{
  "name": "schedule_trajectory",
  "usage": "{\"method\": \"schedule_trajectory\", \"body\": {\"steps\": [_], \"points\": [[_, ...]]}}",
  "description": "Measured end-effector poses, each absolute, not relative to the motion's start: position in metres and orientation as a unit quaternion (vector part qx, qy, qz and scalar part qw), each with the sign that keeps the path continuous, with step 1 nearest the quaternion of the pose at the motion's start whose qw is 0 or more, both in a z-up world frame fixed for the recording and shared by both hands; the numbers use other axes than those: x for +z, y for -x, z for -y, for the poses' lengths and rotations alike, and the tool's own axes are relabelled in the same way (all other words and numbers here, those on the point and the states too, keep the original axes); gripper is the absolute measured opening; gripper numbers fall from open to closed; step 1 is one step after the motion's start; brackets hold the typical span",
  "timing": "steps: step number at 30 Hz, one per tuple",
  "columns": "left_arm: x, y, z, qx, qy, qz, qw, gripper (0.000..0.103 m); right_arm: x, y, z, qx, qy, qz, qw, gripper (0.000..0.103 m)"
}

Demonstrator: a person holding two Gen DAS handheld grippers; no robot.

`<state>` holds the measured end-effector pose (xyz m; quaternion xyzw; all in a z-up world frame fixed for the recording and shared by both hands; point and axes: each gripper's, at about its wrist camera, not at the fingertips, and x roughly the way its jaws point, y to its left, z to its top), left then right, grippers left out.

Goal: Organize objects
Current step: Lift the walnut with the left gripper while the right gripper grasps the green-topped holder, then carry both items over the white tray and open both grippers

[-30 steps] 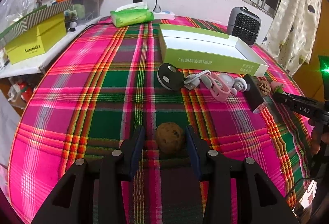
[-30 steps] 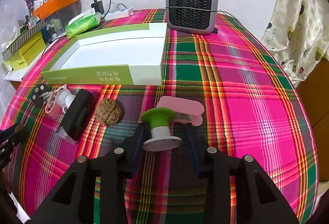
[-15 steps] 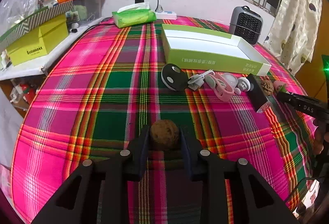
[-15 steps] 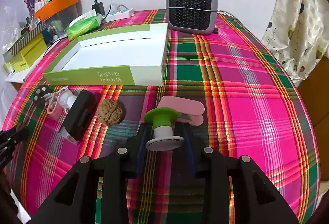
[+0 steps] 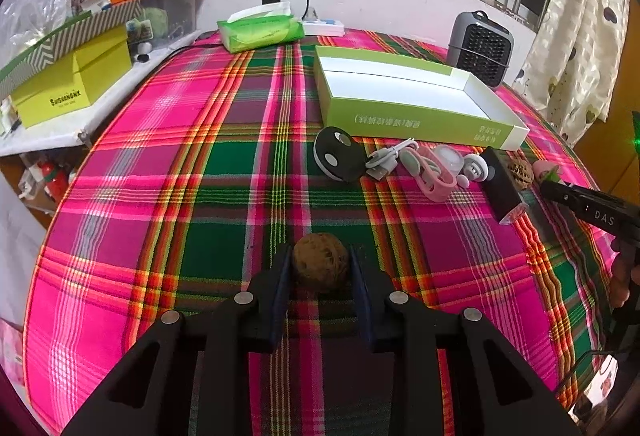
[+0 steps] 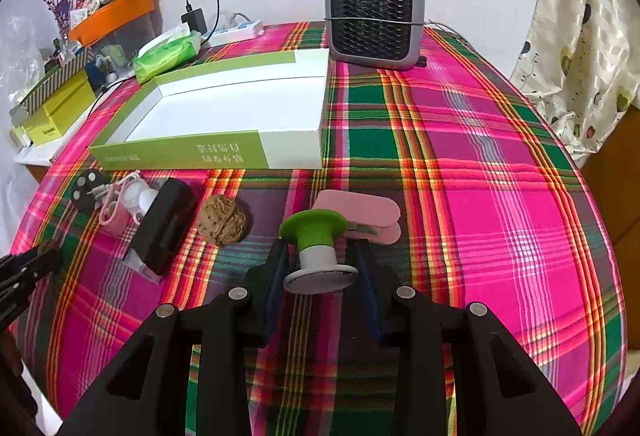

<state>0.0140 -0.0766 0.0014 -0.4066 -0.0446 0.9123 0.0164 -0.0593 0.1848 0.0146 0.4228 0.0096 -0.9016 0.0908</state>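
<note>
Left gripper (image 5: 320, 268) now clamping walnut (image 5: 320, 266), plaid tablecloth (image 5: 224, 172)

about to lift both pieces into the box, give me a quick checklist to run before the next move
1. Left tool shut on the walnut: ok, both pads touch its sides.
2. Right tool shut on the green-topped stopper: cannot tell, the pads flank its white base with slim gaps showing.
3. Stopper free of the pink clip: cannot tell, the clip lies right behind its green cap.
4. Green box open with bare floor: ok.
5. Second walnut and black case apart from the right tool: ok.
6. Way from the left tool to the box: not ok, the black disc and the cable lie between.
</note>
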Motion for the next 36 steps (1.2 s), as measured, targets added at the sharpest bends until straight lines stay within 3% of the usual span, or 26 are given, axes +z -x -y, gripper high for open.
{"method": "schedule_trajectory", "body": {"steps": [18,36], "points": [[0.04,0.033,0.067,0.919,0.389,0.039,0.048,0.027,0.048,0.075,-0.175,-0.911,-0.399,-0.006,0.106,0.035],[0.049,0.131,0.046,0.913,0.397,0.033,0.084,0.027,0.059,0.15,-0.147,-0.906,-0.406,-0.005,0.122,0.035]]}}
